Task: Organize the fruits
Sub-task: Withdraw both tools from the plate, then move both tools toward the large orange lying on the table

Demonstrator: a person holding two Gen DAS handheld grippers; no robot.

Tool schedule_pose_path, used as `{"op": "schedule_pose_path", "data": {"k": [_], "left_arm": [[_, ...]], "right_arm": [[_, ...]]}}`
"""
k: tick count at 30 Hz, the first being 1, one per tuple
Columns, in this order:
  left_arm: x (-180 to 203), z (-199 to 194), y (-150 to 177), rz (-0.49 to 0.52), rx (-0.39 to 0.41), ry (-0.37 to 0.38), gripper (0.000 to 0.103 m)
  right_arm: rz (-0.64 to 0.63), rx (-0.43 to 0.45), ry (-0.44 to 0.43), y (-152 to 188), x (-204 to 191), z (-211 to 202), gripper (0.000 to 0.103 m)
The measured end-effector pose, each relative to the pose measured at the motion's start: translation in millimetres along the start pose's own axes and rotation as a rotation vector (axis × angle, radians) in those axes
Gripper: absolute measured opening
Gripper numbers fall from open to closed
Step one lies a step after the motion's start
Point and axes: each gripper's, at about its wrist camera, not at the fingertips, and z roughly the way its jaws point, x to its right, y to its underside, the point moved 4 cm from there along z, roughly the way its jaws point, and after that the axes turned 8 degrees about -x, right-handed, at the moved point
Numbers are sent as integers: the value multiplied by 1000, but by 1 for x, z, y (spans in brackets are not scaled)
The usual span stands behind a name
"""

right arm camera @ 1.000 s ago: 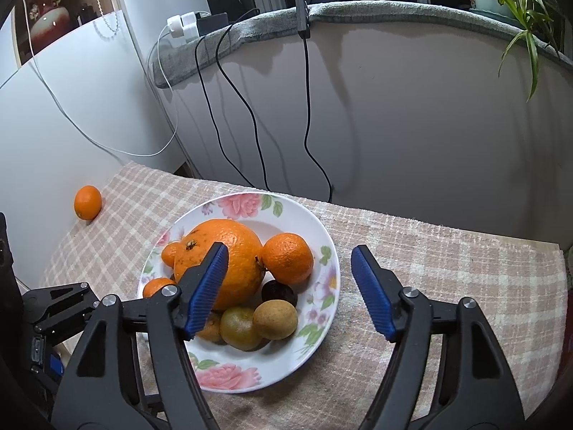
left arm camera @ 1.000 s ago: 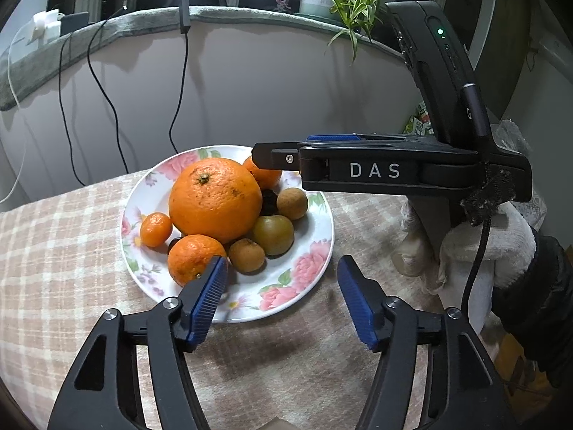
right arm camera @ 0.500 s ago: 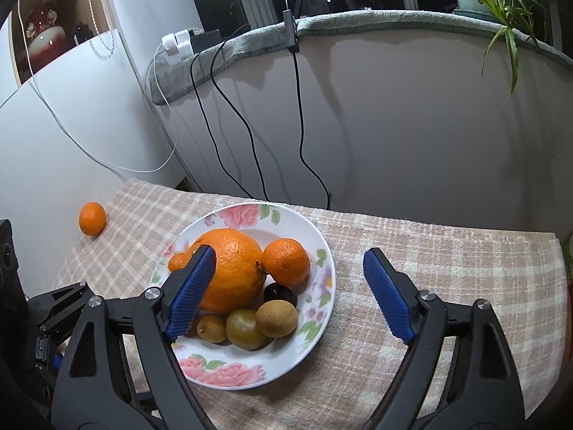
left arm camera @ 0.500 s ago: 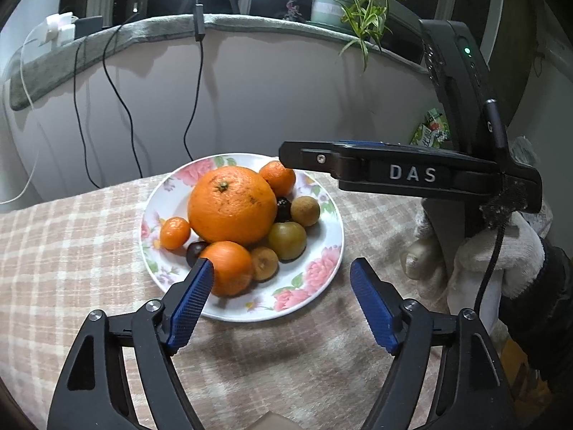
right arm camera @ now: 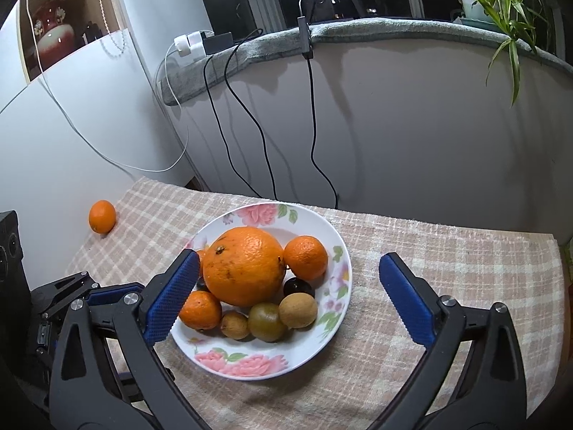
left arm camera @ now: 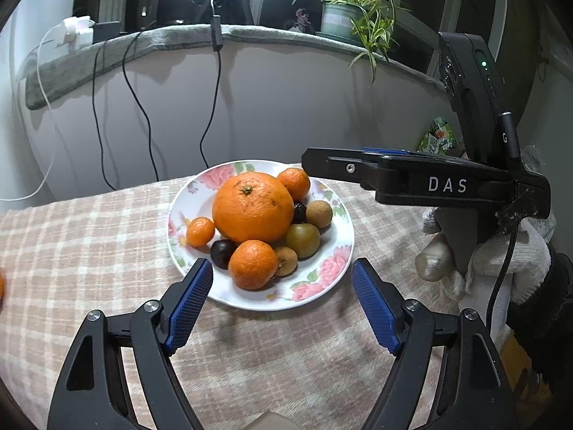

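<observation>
Fruit heaped on one floral plate (left arm camera: 336,279): one large orange (left arm camera: 252,208), three mandarins, two dark plums, two brown longan-like fruits, one green-brown fruit. One stray mandarin (right arm camera: 102,216) far left on the checked tablecloth (right arm camera: 447,261), whole only in the right wrist view. "DAS" readable on the right gripper (right arm camera: 288,297) only from the left wrist view. Left gripper (left arm camera: 281,302) likewise wide, empty; both jaws just opened, nothing between.
</observation>
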Motion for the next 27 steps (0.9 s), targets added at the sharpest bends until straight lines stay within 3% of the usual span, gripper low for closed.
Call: {"op": "schedule_pose_path", "data": {"k": [9,27], "left_arm": [[-8,-10,4,-20,15,-13,80],[-33,-38,15,-70,66,-42,80]], "right_arm": [[-3,-27,65,1,-4,-2,102],[-83,-7,33,1,-48,-13,102]]}}
